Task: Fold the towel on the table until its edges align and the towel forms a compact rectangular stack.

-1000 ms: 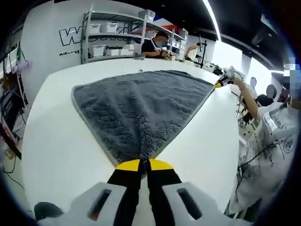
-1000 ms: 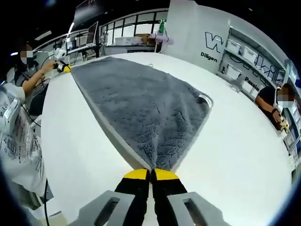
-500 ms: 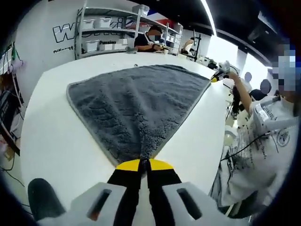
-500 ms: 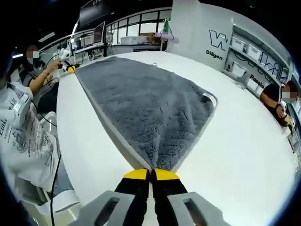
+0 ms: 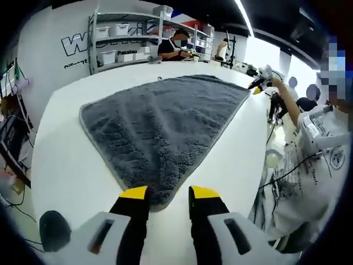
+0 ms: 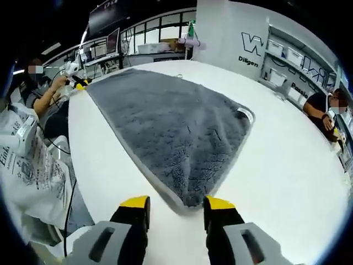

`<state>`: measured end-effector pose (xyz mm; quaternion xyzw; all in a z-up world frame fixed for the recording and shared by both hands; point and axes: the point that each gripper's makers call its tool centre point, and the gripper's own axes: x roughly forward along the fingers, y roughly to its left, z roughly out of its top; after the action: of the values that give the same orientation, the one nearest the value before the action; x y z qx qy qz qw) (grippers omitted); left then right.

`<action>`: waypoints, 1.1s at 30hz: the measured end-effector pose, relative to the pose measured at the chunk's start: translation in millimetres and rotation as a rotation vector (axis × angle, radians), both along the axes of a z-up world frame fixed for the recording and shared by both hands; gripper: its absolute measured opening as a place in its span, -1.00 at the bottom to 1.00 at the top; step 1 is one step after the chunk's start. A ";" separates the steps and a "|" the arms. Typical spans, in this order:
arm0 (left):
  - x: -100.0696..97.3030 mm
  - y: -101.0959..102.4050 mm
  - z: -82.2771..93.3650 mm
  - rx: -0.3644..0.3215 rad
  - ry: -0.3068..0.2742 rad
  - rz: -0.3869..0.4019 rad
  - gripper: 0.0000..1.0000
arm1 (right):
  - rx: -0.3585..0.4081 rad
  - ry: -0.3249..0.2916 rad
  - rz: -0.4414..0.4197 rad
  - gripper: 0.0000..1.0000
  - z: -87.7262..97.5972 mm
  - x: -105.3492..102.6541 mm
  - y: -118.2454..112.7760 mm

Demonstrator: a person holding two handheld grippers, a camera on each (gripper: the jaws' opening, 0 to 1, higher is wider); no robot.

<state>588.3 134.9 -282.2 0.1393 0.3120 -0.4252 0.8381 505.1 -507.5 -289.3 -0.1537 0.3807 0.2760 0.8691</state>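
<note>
The grey towel (image 5: 165, 121) is spread flat on the white bench (image 5: 66, 165). In the left gripper view, the left hand-held gripper (image 5: 164, 194) is held with its jaws wide apart, 1 near corner of the towel lying between the yellow tips, ungripped. From there the cloth's long near edge is seen to run away toward the right hand-held gripper (image 5: 257, 88), small at the far corner. In the right gripper view, the right hand-held gripper (image 6: 176, 205) is likewise spread wide at its own corner. The towel (image 6: 171, 124) probably counts as 1 layer, unfolded. Both corners lie equally near.
</note>
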 end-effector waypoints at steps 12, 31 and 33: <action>-20.2 -23.0 32.5 -0.025 -0.149 0.075 0.70 | 0.023 -0.125 -0.120 0.83 37.1 -12.9 29.6; -47.7 -107.2 58.1 -0.154 -0.296 0.137 0.99 | 0.066 -0.289 -0.225 0.99 54.4 -26.2 76.6; -47.6 -110.3 52.9 -0.166 -0.278 0.140 0.99 | 0.072 -0.296 -0.238 0.99 51.5 -27.6 79.1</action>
<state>540.8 24.6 -229.3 0.1050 0.1658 -0.3670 0.9093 477.4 -428.4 -237.8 -0.1154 0.2539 0.1593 0.9470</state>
